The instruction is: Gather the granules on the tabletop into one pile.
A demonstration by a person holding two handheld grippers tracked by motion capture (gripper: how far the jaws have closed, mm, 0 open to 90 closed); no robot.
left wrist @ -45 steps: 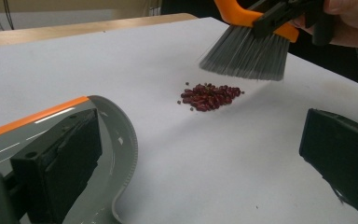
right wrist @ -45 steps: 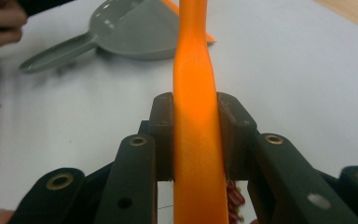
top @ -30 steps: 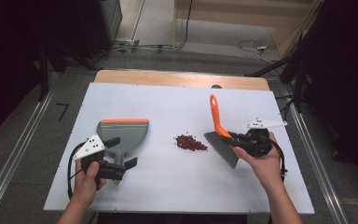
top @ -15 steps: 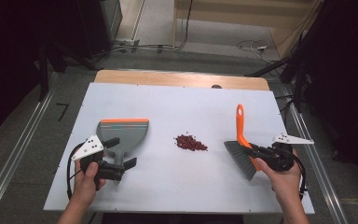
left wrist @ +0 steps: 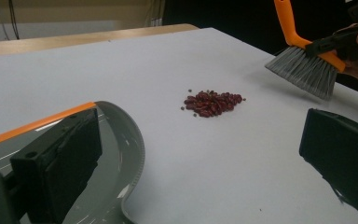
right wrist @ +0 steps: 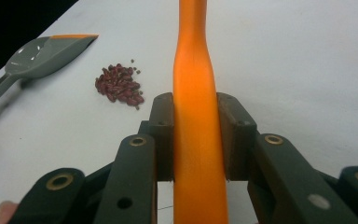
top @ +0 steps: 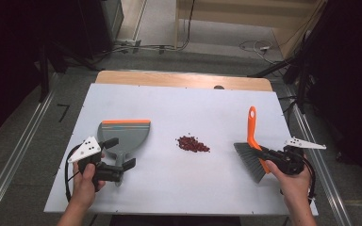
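1. A small heap of red beans (top: 193,144) is seen near the middle of the white table (top: 184,103), apart from both tools.
2. The orange handle of the brush (top: 250,136) is clamped between the jaws of the right gripper (top: 271,153); its grey bristles are pointed toward the beans.
3. A grey dustpan (top: 122,136) with an orange lip is laid flat to the left of the beans.
4. The left gripper (top: 118,157) is held at the dustpan's handle with its jaws spread wide, nothing being gripped.
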